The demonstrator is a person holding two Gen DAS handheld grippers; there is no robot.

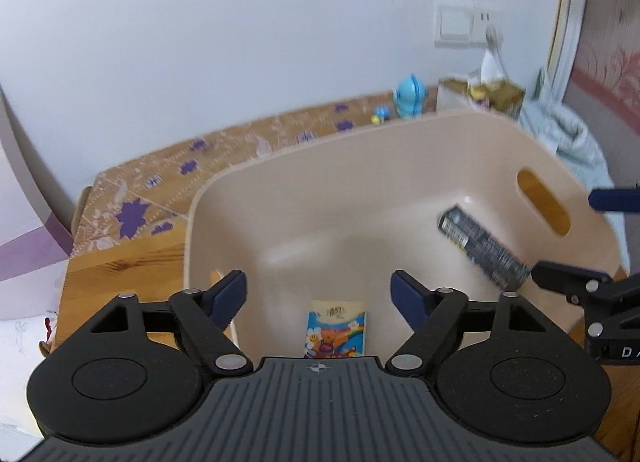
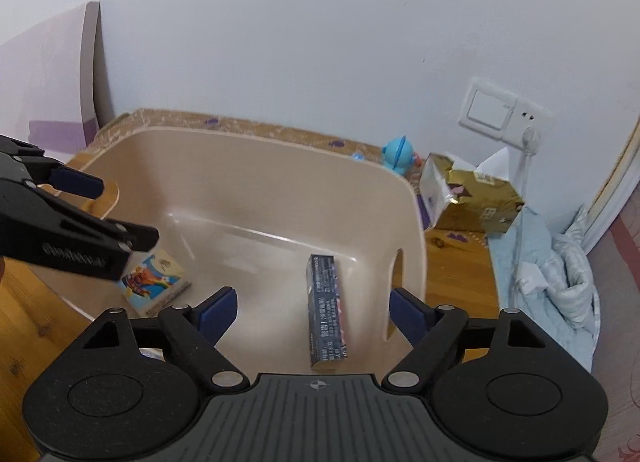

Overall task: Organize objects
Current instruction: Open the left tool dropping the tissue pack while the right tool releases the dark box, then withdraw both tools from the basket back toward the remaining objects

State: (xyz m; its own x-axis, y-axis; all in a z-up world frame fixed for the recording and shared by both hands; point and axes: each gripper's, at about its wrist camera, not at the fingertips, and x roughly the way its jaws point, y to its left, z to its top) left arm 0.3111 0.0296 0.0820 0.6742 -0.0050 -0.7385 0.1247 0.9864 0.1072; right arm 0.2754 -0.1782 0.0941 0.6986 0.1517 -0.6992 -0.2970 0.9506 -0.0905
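A beige plastic basin with a slot handle stands on the wooden table. On its floor lie a small colourful cartoon pack and a long dark box. My left gripper hangs open above the pack, with nothing between its blue pads. In the right wrist view my right gripper is open over the dark box and does not touch it. The pack lies at the basin's left, under my left gripper. The right gripper shows at the right edge of the left wrist view.
A patterned cloth covers the table's back strip by the wall. A blue toy figure and a gold tissue box stand behind the basin. A light blue quilt lies at the right. A wall switch and socket are above.
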